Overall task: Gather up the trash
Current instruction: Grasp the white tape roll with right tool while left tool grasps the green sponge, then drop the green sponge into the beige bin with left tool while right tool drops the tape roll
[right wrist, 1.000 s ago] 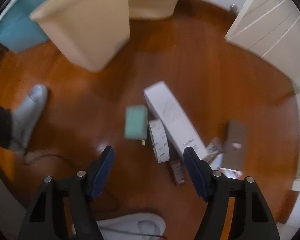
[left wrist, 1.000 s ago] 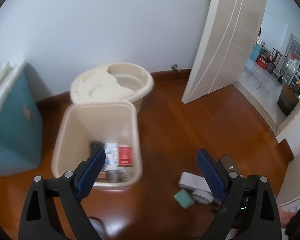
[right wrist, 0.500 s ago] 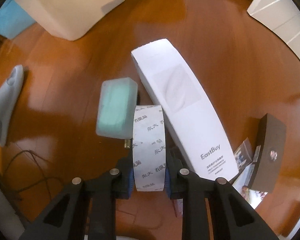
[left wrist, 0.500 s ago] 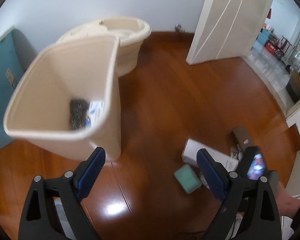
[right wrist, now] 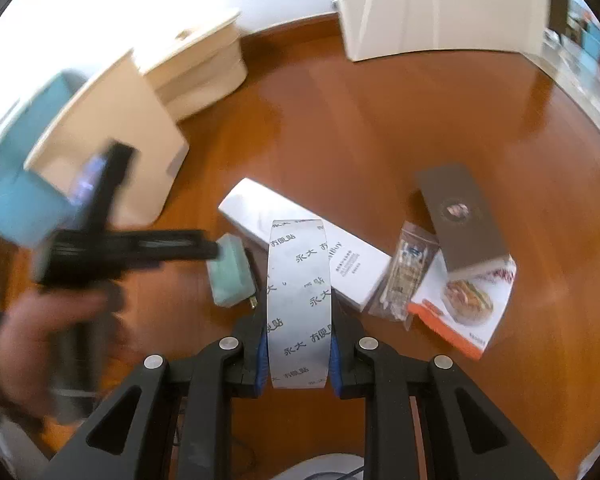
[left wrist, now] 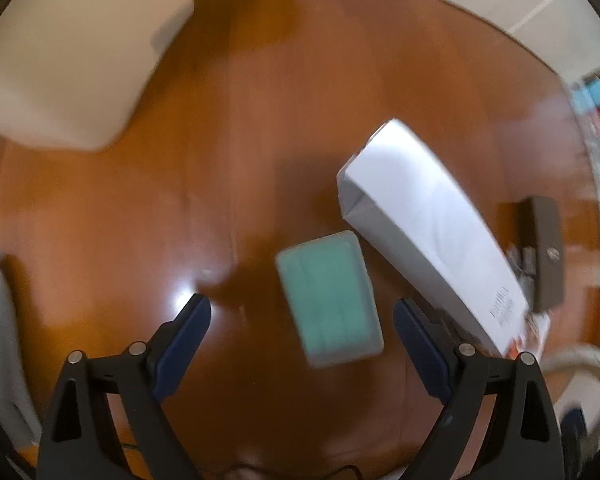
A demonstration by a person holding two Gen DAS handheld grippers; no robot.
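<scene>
My right gripper is shut on a white tape roll with grey printed characters, held above the floor. My left gripper is open, its blue pads on either side of a teal box lying on the wooden floor; it also shows in the right wrist view. A long white box lies just right of the teal box, also in the right wrist view. The beige trash bin stands at the left, seen as a corner in the left wrist view.
A brown flat box, a clear packet and an orange-edged food carton lie on the floor at right. A round beige lidded tub stands behind the bin. A white door stands open. A blue cabinet is at left.
My right gripper has lifted the tape roll off the floor and tilted up. My left gripper has swung down from the bin to straddle the teal box.
</scene>
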